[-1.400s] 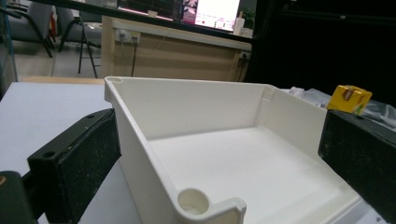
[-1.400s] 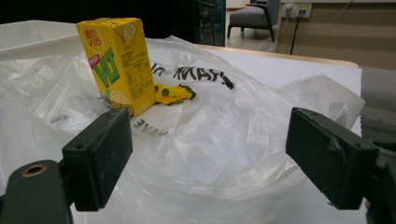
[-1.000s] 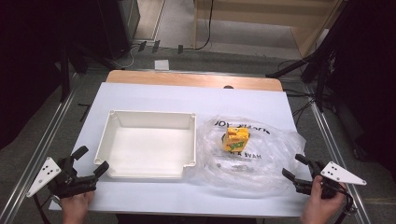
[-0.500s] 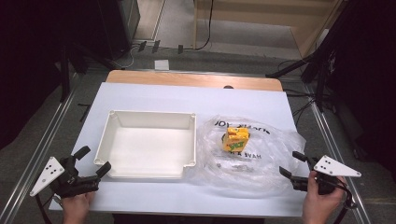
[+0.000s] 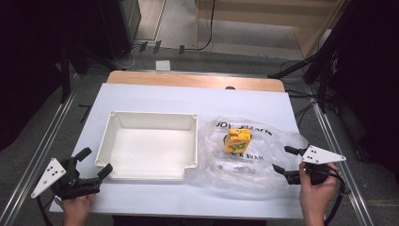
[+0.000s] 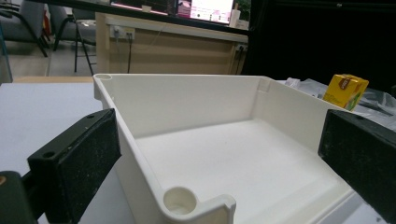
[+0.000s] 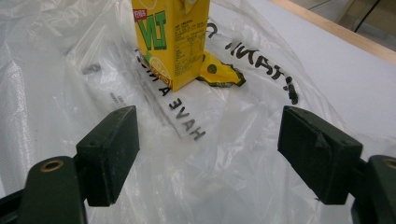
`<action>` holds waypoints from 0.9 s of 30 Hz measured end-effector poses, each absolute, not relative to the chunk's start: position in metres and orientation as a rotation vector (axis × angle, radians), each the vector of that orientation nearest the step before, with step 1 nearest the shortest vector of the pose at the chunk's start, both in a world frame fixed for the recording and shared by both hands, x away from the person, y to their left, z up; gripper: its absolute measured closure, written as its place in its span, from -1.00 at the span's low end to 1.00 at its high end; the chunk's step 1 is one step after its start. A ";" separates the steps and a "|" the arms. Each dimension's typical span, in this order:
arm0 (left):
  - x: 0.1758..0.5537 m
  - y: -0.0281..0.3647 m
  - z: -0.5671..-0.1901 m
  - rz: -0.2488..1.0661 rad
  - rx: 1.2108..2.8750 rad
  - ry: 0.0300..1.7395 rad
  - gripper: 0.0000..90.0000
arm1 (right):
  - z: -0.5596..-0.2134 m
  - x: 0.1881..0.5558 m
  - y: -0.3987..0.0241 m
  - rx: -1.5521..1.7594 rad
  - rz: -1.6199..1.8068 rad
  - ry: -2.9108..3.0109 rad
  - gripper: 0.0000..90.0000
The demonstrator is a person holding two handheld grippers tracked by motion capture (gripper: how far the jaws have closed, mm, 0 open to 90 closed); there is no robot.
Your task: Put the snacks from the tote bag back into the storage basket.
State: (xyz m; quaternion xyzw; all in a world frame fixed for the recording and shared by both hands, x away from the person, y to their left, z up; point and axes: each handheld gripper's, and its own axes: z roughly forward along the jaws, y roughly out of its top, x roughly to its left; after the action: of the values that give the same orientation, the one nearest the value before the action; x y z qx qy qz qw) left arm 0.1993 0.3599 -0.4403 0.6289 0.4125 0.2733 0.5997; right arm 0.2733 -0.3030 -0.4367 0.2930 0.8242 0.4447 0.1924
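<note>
One yellow carton (image 7: pixel 170 39) on plastic bag (image 7: pixel 224 154), just beyond open right tool (image 7: pixel 219 151)

drink carton (image 7: pixel 170 39) | yellow, upright | apparently inside clear plastic bag (image 7: pixel 224 154) | beside tray

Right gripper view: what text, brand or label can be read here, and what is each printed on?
"VLT" in green letters, as it appears to read: on the yellow drink carton.
"HAVE A": black print on the clear plastic bag, seen upside down.
A red brand patch above the green letters and the fine print on the carton's side: too small to read.
</note>
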 end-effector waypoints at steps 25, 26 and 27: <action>0.200 0.358 -0.440 0.632 1.478 0.942 -1.00 | -0.430 0.306 -0.287 0.734 1.067 2.480 -0.86; 0.200 0.358 -0.440 0.633 1.477 0.942 -1.00 | -0.430 0.308 -0.286 0.728 1.067 2.485 -0.90; 0.200 0.358 -0.440 0.633 1.477 0.942 -1.00 | -0.430 0.309 -0.285 0.724 1.070 2.490 -0.91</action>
State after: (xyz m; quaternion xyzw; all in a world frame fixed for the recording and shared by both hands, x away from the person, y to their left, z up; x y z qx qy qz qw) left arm 0.1998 0.3579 -0.4403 0.6361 0.4058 0.2726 0.5969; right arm 0.3087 -0.2851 -0.4304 0.2543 0.8751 0.3762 0.1672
